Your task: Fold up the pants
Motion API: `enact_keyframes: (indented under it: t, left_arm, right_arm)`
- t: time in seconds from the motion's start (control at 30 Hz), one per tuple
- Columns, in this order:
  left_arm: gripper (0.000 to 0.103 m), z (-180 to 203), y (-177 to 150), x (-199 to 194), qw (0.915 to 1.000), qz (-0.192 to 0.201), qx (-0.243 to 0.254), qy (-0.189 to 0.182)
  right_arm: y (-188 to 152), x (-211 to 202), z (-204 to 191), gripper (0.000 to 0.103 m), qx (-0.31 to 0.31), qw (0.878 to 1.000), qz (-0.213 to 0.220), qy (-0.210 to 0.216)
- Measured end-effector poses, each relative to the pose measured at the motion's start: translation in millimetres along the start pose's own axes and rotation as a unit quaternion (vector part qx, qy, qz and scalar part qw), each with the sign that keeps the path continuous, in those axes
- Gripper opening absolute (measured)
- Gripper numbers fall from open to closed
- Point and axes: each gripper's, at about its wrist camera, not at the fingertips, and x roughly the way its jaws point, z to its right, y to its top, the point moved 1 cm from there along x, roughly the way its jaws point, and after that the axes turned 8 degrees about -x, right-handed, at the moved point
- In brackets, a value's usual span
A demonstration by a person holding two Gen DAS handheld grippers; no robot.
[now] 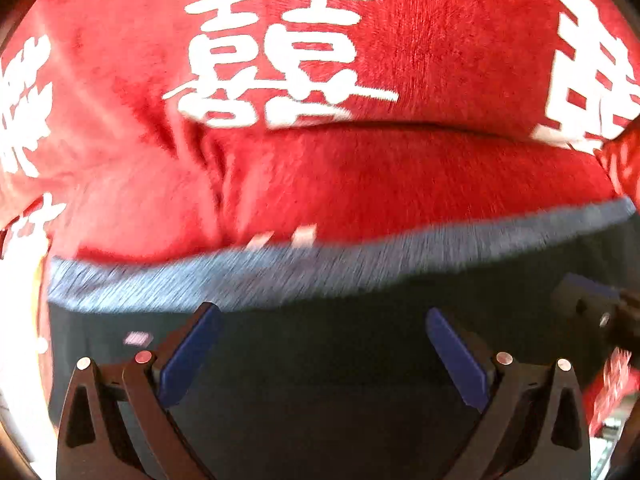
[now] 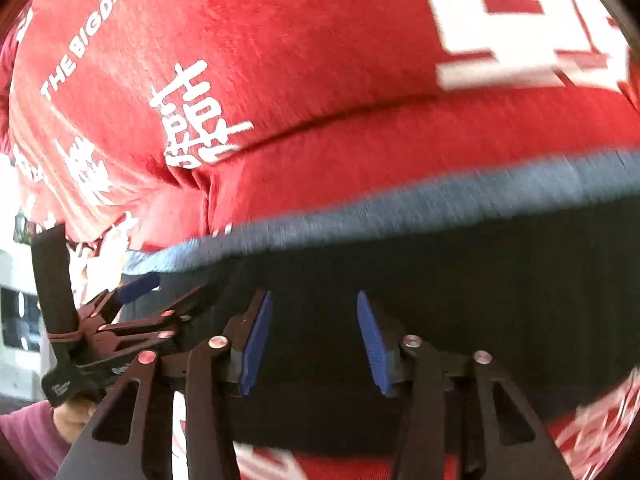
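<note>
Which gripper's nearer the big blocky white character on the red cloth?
Right: the right gripper hangs below the character, over the dark pants; the left gripper sits farther sideways.

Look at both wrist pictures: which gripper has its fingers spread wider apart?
The left gripper. Its blue fingers stand far apart over the dark pants; the right gripper shows a narrower gap, with nothing held.

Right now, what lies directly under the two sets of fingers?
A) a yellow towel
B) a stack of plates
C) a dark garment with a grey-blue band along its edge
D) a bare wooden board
C: both views show the dark pants with a grey-blue band lying on the red printed cloth.
</note>
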Motion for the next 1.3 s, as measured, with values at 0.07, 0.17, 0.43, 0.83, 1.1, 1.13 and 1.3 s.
enact_keyframes:
  t: [0.07,0.17,0.43,0.83,1.1,1.13,1.3]
  left_arm:
    - [0.103,4,2,20,0.9995,-0.008,-0.008,0.029]
    - [0.103,-17,-1,27,0.9977,-0.013,-0.067,0.000]
    - [0.103,-31,-15,18,0.9978,-0.007,-0.066,-0.001]
    - [0.103,4,-21,-17,0.9979,-0.035,-0.045,0.031]
    - [0.103,79,-63,-38,0.9980,-0.062,0.014,0.000]
    - [0.103,92,-68,-38,0.9976,-0.066,0.019,-0.003]
    - [0.103,136,-77,-43,0.9968,-0.072,0.030,-0.017]
  right_arm:
    - [11,13,6,0.036,-0.018,1.000,-0.015,-0.011]
    - [20,22,28,0.030,-0.018,0.999,-0.014,-0.046]
    - [35,-7,96,0.028,0.058,0.989,0.031,-0.130]
    - [-60,-54,90,0.045,0.082,0.991,-0.002,-0.102]
    - [-91,-87,109,0.046,0.127,0.991,0.018,-0.038]
    - [-93,-88,111,0.046,0.129,0.991,0.017,-0.036]
    - [-104,-99,125,0.049,0.142,0.990,0.009,-0.024]
